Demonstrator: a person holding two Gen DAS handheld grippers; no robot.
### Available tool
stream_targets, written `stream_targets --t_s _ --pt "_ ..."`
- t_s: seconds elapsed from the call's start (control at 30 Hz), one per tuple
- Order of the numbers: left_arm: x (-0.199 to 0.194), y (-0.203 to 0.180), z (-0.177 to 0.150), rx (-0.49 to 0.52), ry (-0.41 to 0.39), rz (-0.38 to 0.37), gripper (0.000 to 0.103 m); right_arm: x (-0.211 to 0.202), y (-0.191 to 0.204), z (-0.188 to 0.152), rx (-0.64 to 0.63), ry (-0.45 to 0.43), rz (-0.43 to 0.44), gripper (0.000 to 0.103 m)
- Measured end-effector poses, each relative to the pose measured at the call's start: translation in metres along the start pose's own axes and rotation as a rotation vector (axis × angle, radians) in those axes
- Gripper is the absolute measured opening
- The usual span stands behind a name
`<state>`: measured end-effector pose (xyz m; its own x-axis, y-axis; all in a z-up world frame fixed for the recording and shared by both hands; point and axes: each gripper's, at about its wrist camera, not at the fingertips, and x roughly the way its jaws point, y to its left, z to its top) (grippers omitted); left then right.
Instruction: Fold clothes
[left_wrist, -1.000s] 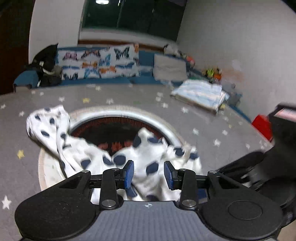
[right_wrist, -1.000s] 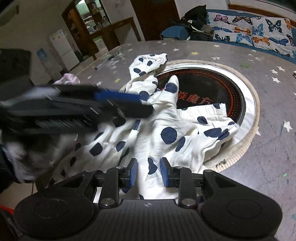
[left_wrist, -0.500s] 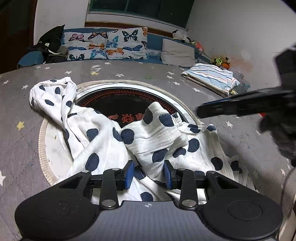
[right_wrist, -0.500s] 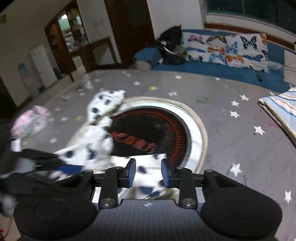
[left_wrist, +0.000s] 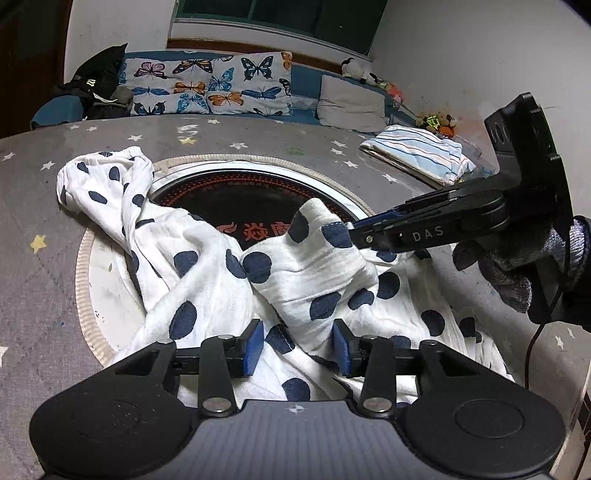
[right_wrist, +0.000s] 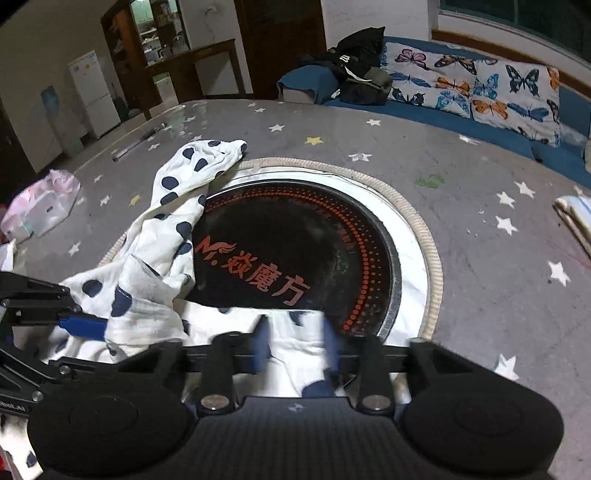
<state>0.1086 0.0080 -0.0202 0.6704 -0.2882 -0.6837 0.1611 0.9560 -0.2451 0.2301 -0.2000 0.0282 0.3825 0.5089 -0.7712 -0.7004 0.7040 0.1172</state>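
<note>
A white garment with dark blue dots (left_wrist: 207, 266) lies crumpled across the grey starred table (left_wrist: 37, 295) and partly over the round black hob (left_wrist: 240, 199). My left gripper (left_wrist: 297, 347) sits low over its near part, jaws opening, a ridge of cloth between the blue pads without being pressed. From the right, my right gripper (left_wrist: 352, 232) reaches in, jaws closing, and pinches a raised fold of the garment. In the right wrist view its own fingers (right_wrist: 260, 347) are blurred, with white cloth (right_wrist: 147, 258) between them. The left gripper's blue finger (right_wrist: 85, 326) lies against the cloth.
A folded striped cloth (left_wrist: 417, 158) rests at the table's far right, seen also as a cloth edge (right_wrist: 576, 218). A pink and white bag (right_wrist: 37, 210) and a pen (right_wrist: 140, 142) lie at the left. A sofa with butterfly cushions (left_wrist: 207, 88) stands behind.
The right gripper came in from the right and closed on a fold of the dotted garment, lifting it into a peak. The left gripper's jaws have widened; it has hardly moved.
</note>
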Motion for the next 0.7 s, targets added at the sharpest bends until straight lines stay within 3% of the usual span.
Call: stream_targets --t_s 0.2,0.47,0.7 --pt "0.001 -0.002 -0.001 0.012 0.001 -0.014 0.058 -0.013 -0.012 0.019 -0.032 -0.076 -0.091 0.008" --pt "0.005 -0.006 0.000 0.028 0.009 -0.027 0.065 -0.019 -0.060 0.064 -0.040 -0.181 -0.314 0.008" --pt "0.009 -0.008 0.000 0.051 0.015 -0.032 0.068 0.003 -0.124 0.076 0.106 -0.167 -0.511 0.011"
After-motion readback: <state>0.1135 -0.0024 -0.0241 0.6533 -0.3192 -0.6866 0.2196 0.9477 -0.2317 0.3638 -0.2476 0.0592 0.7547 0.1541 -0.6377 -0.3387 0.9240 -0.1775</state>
